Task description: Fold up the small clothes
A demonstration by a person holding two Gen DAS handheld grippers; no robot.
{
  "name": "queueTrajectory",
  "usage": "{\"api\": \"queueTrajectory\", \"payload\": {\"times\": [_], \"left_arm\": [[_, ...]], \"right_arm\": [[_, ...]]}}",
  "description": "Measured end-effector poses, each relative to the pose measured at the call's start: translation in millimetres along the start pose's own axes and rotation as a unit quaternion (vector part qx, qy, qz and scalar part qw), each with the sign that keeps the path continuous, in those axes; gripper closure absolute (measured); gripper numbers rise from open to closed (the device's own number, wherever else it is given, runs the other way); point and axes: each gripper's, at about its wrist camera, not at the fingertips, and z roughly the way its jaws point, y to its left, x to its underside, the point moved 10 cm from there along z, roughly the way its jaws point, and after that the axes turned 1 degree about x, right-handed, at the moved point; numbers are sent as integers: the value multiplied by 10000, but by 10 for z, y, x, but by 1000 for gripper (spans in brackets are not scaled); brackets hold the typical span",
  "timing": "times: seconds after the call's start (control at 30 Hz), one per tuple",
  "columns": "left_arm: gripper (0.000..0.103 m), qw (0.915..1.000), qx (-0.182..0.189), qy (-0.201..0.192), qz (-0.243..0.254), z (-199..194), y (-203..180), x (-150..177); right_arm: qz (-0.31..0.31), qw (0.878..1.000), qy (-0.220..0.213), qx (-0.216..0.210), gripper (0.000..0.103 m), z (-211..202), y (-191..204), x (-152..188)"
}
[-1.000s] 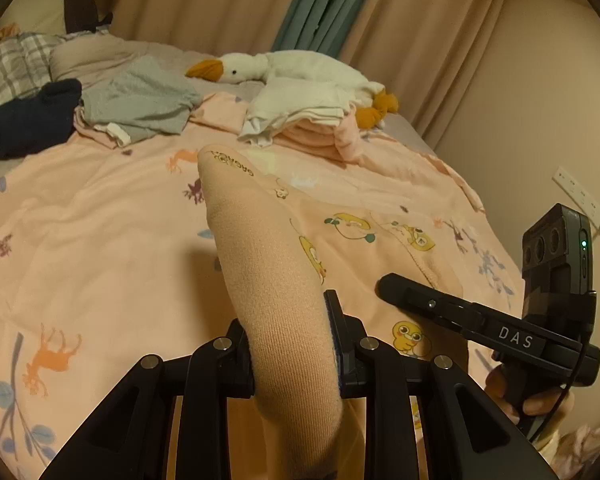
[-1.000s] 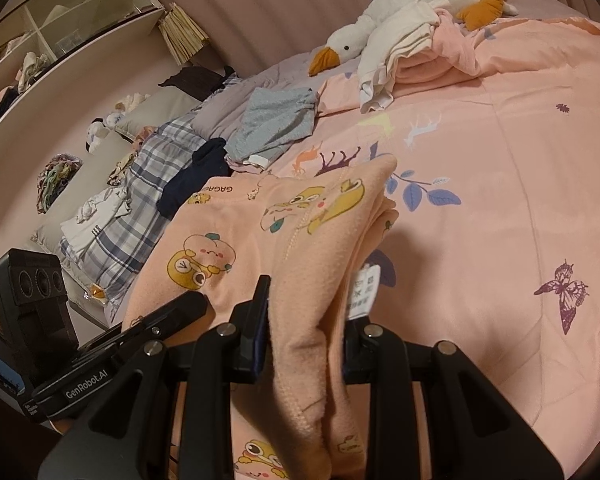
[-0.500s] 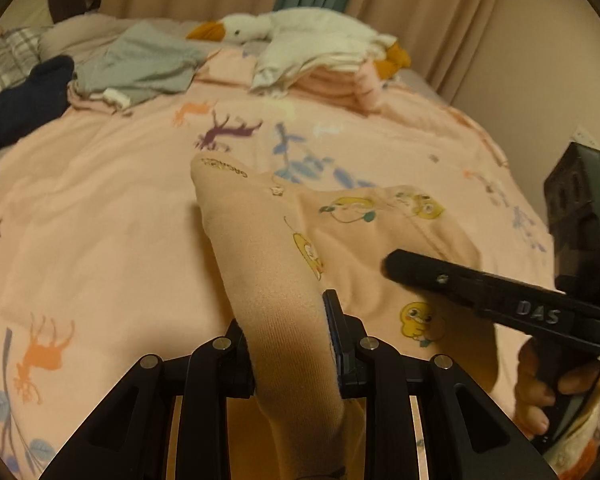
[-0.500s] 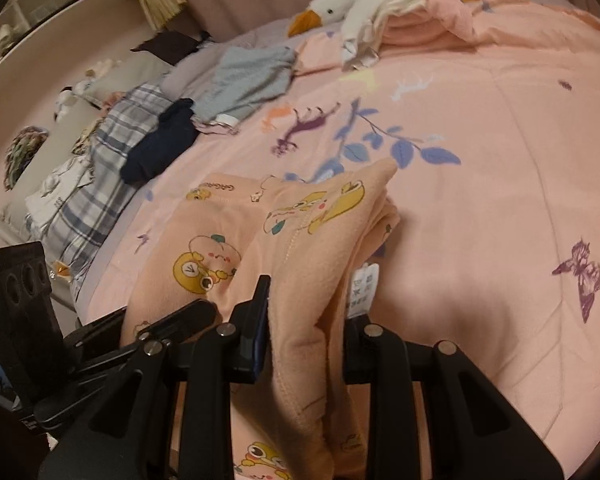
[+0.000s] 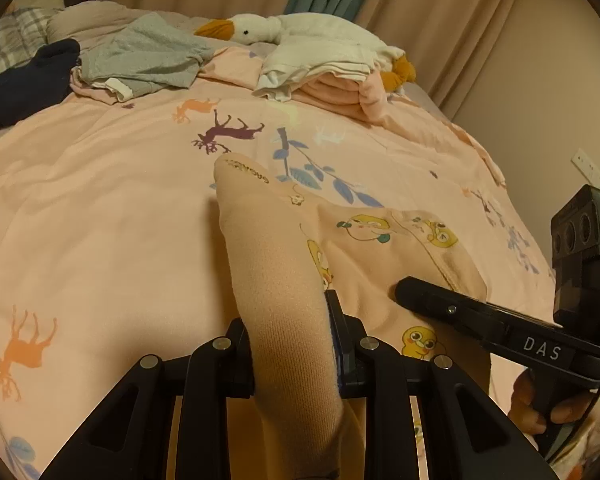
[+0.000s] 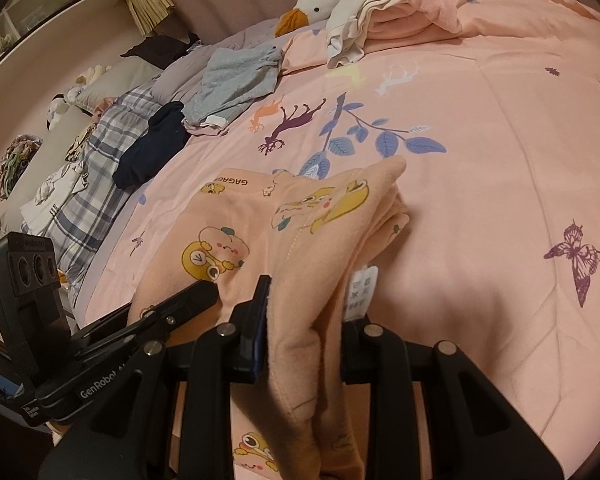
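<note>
Both grippers, left gripper (image 5: 294, 344) and right gripper (image 6: 304, 332), stay clamped on the peach garment (image 5: 340, 248). Since a second ago it has been carried further over the bed (image 5: 100, 200) toward its middle. It looks ready to be laid down for the next fold.

My left gripper (image 5: 294, 344) is matte black, its angled arms studded with round silver screws, with a blue strip along one finger's inner pad. My right gripper (image 6: 302, 336) matches it. One side bar reads "DAS", another "GenRobot". A boxy black camera block shows a green light. A thin cable, probably black, trails past my bare fingers (image 5: 540, 404).
</note>
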Motion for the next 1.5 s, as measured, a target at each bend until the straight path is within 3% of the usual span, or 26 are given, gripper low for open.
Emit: {"api": "queueTrajectory", "payload": {"times": [0.43,0.57,0.63,0.77,0.93,1.1,1.17,1.27,1.3,1.43,1.5], "left_arm": [[78,9992,-189,325,-145,200,137,82],[77,9969,-155,556,-525,321,279,157],[70,9947,-109,677,-771,378,353,192],[69,9926,27,644,-1025,409,388,213],[66,9961,-319,563,-600,392,320,202],[62,9930,-309,634,-948,229,439,209],[62,9937,-546,477,-860,31,491,203],[62,9918,-1094,-284,-595,-450,580,110],[62,9909,-1107,-473,-607,-547,580,79],[62,9919,-232,-1099,-590,-938,367,-33],[63,9929,-107,-1129,-347,-980,227,-19]], "right_arm": [[47,9998,167,90,75,118,-29,73],[54,9996,239,111,73,189,-64,119],[96,9993,310,171,69,260,-122,156],[375,9985,396,100,66,401,-257,233],[169,9989,396,156,66,391,-227,241],[398,9978,522,67,61,309,-308,228],[465,9972,509,293,56,203,-369,205],[279,9968,110,748,56,-91,-383,134],[250,9961,-28,843,57,-204,-369,112],[84,9939,-757,792,62,-685,-215,-24],[-188,9947,-937,389,63,-857,-12,-44]]}}
